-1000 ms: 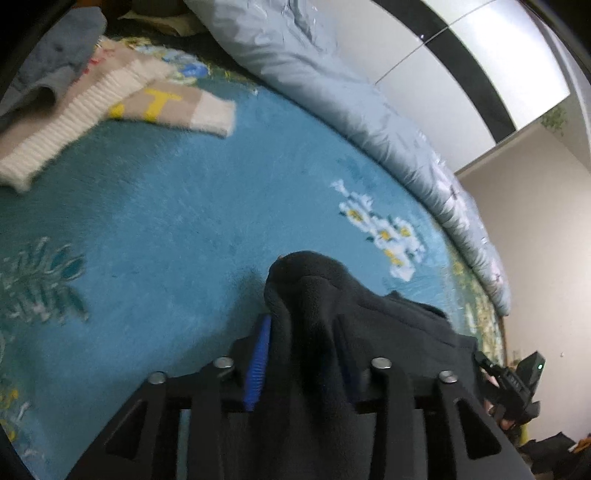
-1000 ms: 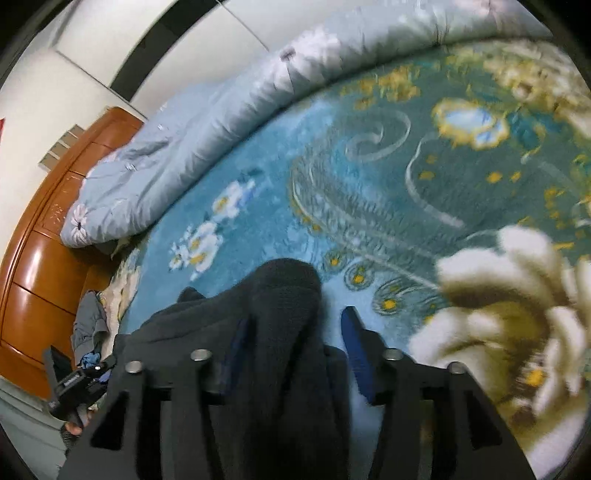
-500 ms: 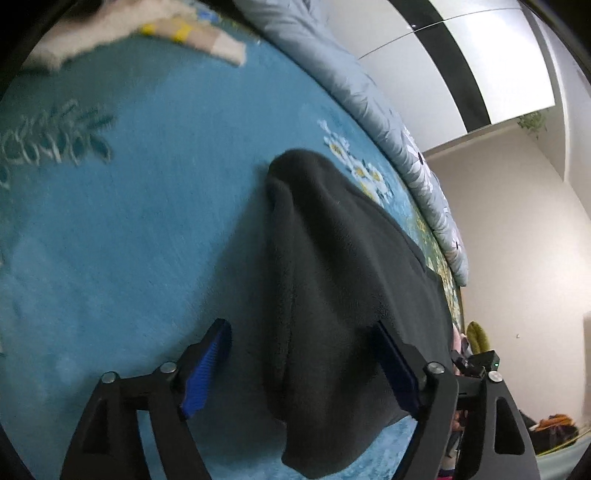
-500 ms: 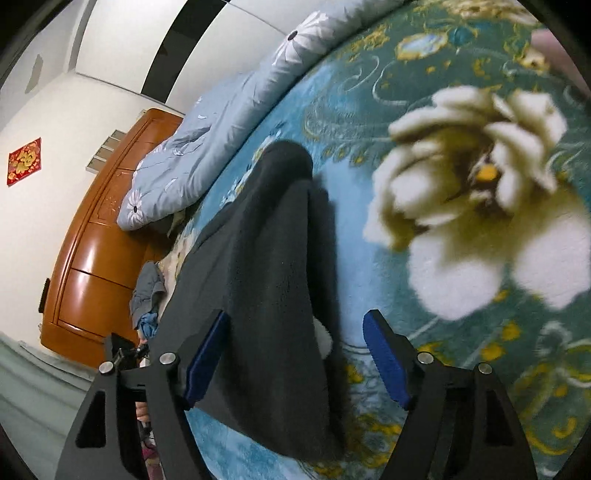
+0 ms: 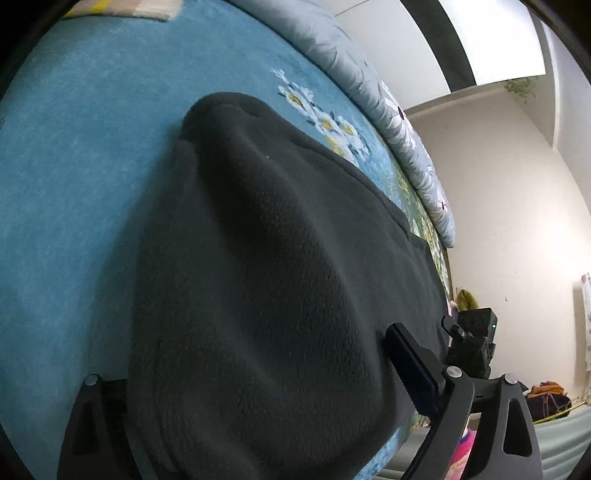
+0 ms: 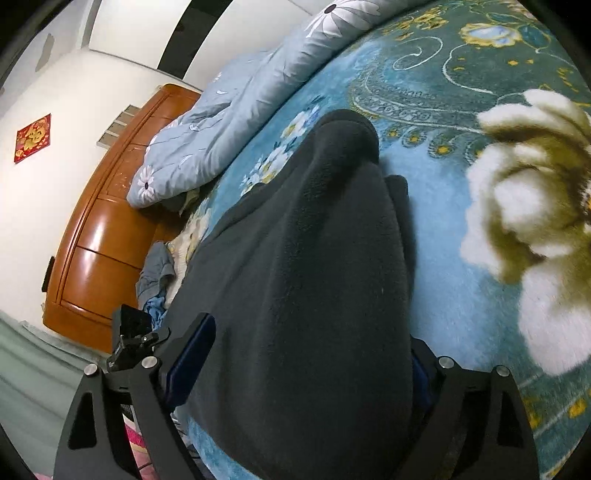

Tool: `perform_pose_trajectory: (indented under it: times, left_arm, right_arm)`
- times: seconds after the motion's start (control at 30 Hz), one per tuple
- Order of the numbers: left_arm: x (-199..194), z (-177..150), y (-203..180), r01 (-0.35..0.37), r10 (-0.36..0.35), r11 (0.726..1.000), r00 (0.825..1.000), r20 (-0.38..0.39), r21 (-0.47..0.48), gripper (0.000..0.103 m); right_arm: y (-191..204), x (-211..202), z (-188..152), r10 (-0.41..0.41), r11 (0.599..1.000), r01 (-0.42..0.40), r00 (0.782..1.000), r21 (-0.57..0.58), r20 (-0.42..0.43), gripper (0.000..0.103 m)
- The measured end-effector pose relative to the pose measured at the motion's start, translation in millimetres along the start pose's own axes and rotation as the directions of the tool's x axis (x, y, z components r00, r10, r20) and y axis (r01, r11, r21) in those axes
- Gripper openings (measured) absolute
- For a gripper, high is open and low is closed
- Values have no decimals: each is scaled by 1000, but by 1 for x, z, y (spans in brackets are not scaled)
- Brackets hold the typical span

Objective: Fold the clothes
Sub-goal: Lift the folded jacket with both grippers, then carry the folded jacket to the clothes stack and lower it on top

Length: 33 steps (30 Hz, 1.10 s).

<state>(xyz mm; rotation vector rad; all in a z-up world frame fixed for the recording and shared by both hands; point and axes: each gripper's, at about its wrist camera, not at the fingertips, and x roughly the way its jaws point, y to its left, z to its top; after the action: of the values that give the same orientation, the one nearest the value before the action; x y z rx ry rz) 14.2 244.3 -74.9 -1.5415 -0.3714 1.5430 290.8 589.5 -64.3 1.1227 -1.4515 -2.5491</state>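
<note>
A dark grey fleece garment (image 5: 266,280) lies folded as a long band on the blue flowered blanket (image 5: 74,155). It also fills the middle of the right wrist view (image 6: 314,277). My left gripper (image 5: 258,387) is open, its jaws wide on either side of the garment's near end, with one blue pad (image 5: 410,369) showing and the other hidden by cloth. My right gripper (image 6: 303,369) is open too, straddling the other end, with one blue pad (image 6: 192,354) in view. Neither gripper pinches the cloth.
A pale blue quilt (image 5: 373,85) lies rolled along the far side of the bed and shows in the right wrist view (image 6: 236,110). A wooden headboard (image 6: 99,240) stands beyond it. A beige knitted garment (image 5: 147,5) lies at the far edge. Small clothes (image 6: 157,273) lie near the headboard.
Both grippers let go of the dark garment and opened wide. The garment dropped flat onto the blanket, and both grippers have since moved lower and closer over its ends.
</note>
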Motion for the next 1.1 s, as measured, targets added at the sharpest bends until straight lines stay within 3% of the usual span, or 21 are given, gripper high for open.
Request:
perform_pose_trajectory:
  times: [0.1,0.17,0.23,0.27,0.37,0.47,0.8,0.97,1.1]
  left_arm:
    - [-2,-1,1,-8,8,1000,1000,14,-18,90]
    - [-4,-4,3,-29,30,999,999,30,-45,81]
    - [-11,-12,2,-41,43,998,998,39,-46,64]
    - [-13,-16,1,-47,49,998,998,43,-40,61]
    - [-21,-24,-12,-51,53,998,996,67,-29,51]
    - [-33,-31,-28,-31,33,999,994,108,-19,48]
    - [-89,-59,-129,3,-39,984,978,203,177,47]
    - [-90,-54,-198,10,-68,964,976,208,266,47]
    - [-72,-54,-274,45,-122,929,974,191,366,47]
  right_arm:
    - [1,3,2,-15,1000,15,1000,4,2,90]
    - [4,3,2,-54,999,54,999,-7,0,74]
    - [4,1,2,-68,998,68,998,3,-1,62]
    - [4,-1,2,-69,998,69,998,5,0,54]
    - [14,-9,2,-58,998,58,998,-18,3,43]
    - [31,-20,5,-38,997,39,999,-63,5,41]
    - [71,-80,6,70,985,-67,997,-158,13,39]
    - [80,-136,16,82,977,-68,995,-202,59,39]
    - [79,-207,29,62,970,-27,988,-242,139,39]
